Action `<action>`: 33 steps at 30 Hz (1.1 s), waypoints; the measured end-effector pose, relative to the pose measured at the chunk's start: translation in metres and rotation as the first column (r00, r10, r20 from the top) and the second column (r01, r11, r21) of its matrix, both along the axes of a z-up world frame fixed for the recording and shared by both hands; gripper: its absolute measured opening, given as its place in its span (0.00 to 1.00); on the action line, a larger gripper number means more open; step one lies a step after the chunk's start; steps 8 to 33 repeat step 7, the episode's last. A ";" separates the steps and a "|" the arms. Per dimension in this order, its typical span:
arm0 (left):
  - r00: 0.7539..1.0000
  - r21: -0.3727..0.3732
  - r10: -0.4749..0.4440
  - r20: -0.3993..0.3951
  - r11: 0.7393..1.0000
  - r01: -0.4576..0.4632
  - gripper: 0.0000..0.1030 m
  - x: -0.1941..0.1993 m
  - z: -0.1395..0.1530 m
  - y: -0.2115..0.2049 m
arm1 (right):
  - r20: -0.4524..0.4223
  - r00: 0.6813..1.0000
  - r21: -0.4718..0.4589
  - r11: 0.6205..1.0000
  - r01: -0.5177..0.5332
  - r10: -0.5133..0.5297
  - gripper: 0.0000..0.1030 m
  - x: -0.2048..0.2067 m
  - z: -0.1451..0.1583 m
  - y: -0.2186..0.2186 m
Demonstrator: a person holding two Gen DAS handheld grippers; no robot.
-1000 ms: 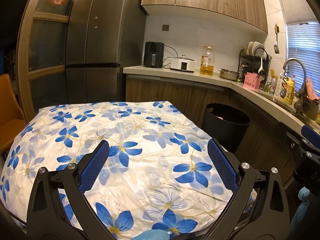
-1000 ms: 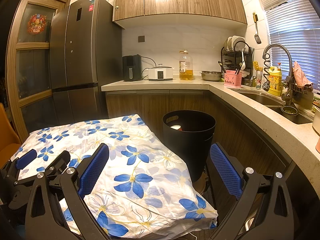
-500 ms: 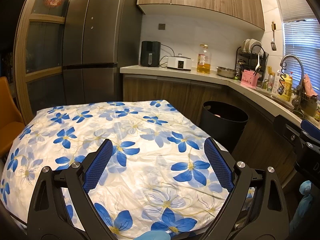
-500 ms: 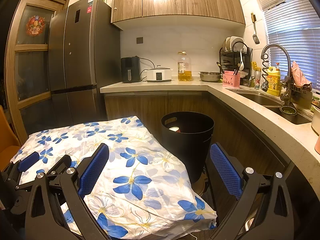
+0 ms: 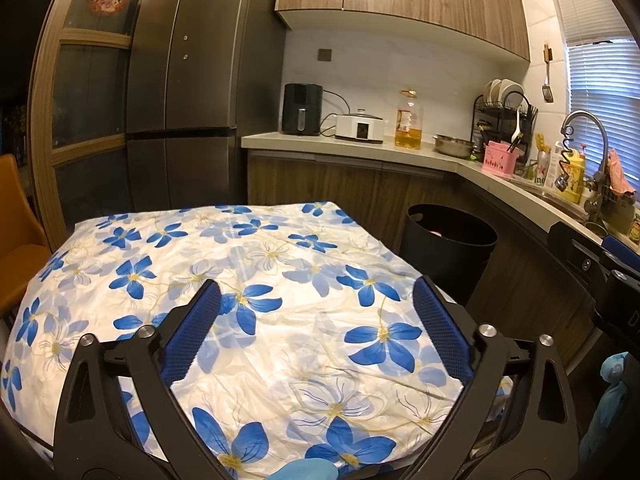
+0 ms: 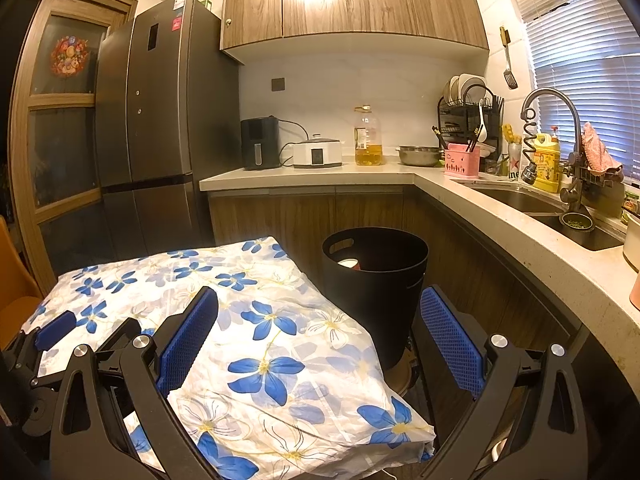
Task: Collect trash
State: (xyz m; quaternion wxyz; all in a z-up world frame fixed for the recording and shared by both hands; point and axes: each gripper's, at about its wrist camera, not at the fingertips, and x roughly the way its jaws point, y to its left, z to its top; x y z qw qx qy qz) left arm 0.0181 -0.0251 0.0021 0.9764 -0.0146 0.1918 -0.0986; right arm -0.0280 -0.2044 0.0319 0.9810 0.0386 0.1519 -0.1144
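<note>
A black round trash bin (image 6: 376, 280) stands on the floor between the table and the cabinets, with a pale item inside; it also shows in the left wrist view (image 5: 450, 252). The table carries a white cloth with blue flowers (image 5: 240, 300), also in the right wrist view (image 6: 260, 320). No loose trash shows on the cloth. My left gripper (image 5: 316, 300) is open and empty above the cloth. My right gripper (image 6: 318, 312) is open and empty over the table's right edge, short of the bin.
An L-shaped counter (image 6: 400, 172) holds an air fryer, a cooker, an oil bottle, a bowl, a dish rack and a sink with a tap (image 6: 552, 128). A tall fridge (image 5: 188, 100) stands at the back left. An orange chair (image 5: 16, 240) is at the left.
Both grippers have risen or tilted slightly, so the scene sits a little lower in each view. Both stay open and empty.
</note>
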 end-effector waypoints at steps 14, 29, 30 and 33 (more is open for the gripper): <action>1.000 -0.003 0.007 -0.006 1.000 -0.008 0.94 0.000 0.001 0.006 | 0.003 1.000 0.006 1.000 0.004 -0.004 0.95 0.000 0.001 -0.001; 1.000 -0.003 0.007 -0.006 1.000 -0.008 0.94 0.000 0.001 0.006 | 0.003 1.000 0.006 1.000 0.004 -0.004 0.95 0.000 0.001 -0.001; 1.000 -0.003 0.007 -0.006 1.000 -0.008 0.94 0.000 0.001 0.006 | 0.003 1.000 0.006 1.000 0.004 -0.004 0.95 0.000 0.001 -0.001; 1.000 -0.003 0.007 -0.006 1.000 -0.008 0.94 0.000 0.001 0.006 | 0.003 1.000 0.006 1.000 0.004 -0.004 0.95 0.000 0.001 -0.001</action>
